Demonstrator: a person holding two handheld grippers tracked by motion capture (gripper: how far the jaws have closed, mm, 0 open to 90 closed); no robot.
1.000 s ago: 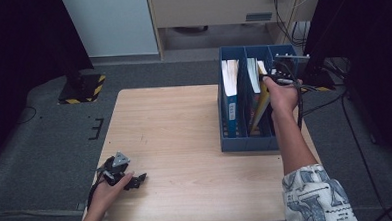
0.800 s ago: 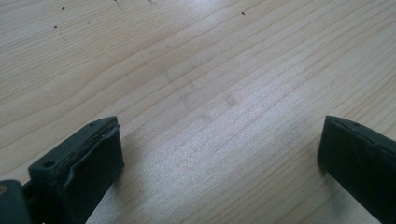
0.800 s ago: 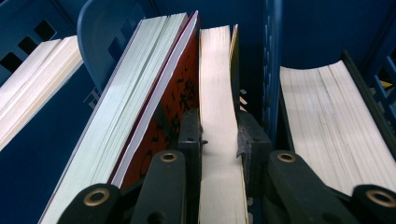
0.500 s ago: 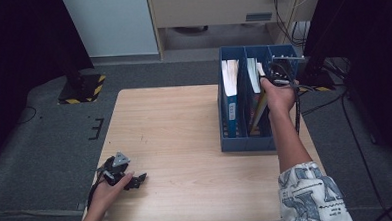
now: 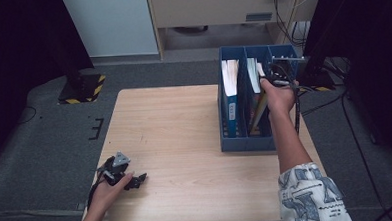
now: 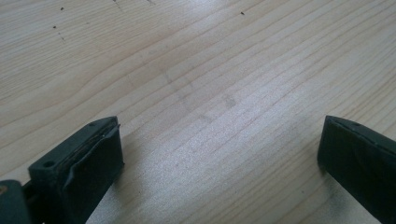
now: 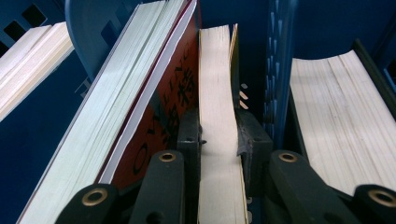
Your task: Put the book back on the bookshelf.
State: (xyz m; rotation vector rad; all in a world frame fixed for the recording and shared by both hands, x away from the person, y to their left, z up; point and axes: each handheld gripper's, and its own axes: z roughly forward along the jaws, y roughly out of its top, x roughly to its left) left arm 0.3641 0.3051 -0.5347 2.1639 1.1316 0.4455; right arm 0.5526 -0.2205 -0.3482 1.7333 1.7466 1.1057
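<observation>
A blue three-slot file box stands on the right side of the wooden table. My right gripper reaches down into its middle slot. In the right gripper view the right gripper is shut on a thin book, its pads pressing both covers near the page edge. A thick red-covered book leans against that book's left side. My left gripper lies on the table near the front left corner, held by a hand. In the left gripper view the left gripper is open over bare wood.
More books stand in the box: one in the left slot and one beyond the divider in the right slot. A cable trails from the right gripper along the forearm. Dark floor surrounds the table.
</observation>
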